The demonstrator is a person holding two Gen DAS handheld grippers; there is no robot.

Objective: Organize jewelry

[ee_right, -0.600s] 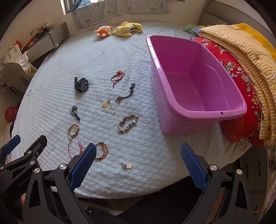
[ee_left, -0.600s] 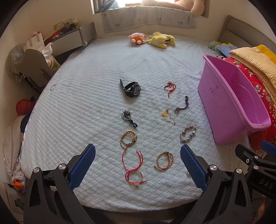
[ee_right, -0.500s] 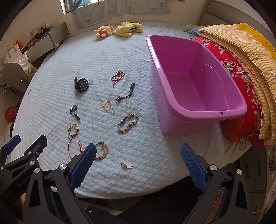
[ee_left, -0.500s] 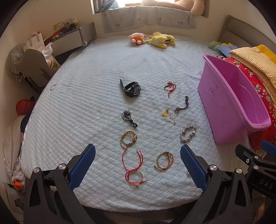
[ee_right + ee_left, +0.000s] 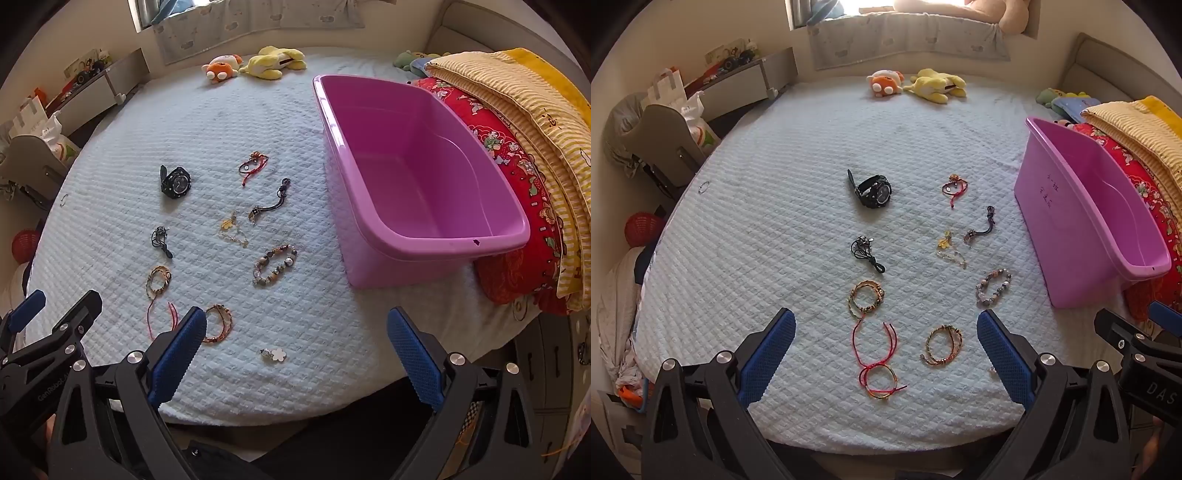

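Several pieces of jewelry lie spread on a pale blue quilted bed (image 5: 757, 229): a black watch (image 5: 873, 190), a red cord bracelet (image 5: 955, 188), a black cord pendant (image 5: 866, 251), a beaded bracelet (image 5: 993, 287), a gold bracelet (image 5: 866, 297), a red string bracelet (image 5: 877, 354) and a woven bracelet (image 5: 943, 345). A white flower charm (image 5: 277, 355) lies near the front edge. An empty pink plastic bin (image 5: 417, 173) stands at the right. My left gripper (image 5: 886, 354) is open above the near bracelets. My right gripper (image 5: 295, 354) is open over the front edge.
Two plush toys (image 5: 916, 86) lie at the far end of the bed. Folded red and yellow blankets (image 5: 524, 129) are stacked to the right of the bin. A grey chair (image 5: 661, 140) and shelf stand off the left side.
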